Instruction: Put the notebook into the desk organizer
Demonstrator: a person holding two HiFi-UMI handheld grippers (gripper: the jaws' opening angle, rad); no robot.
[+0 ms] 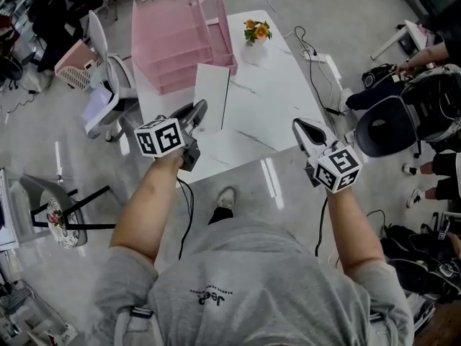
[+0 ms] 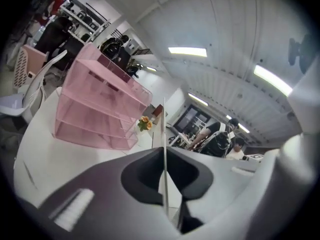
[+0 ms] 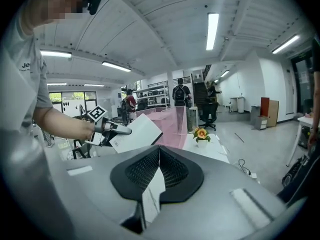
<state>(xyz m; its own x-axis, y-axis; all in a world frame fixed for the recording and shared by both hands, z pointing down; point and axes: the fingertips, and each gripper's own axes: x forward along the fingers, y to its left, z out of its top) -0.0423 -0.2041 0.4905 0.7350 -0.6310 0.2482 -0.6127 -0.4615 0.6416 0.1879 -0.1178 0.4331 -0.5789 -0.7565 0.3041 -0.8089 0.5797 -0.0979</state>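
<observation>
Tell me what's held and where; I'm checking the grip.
The left gripper holds the white notebook by its near left edge; the right gripper is shut, empty.

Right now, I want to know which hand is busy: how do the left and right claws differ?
The left claw is shut on the white notebook; the right claw is shut on nothing. The left claw is at the table's left edge, nearer the pink organizer; the right claw is at the right edge. Both are held above the table.
</observation>
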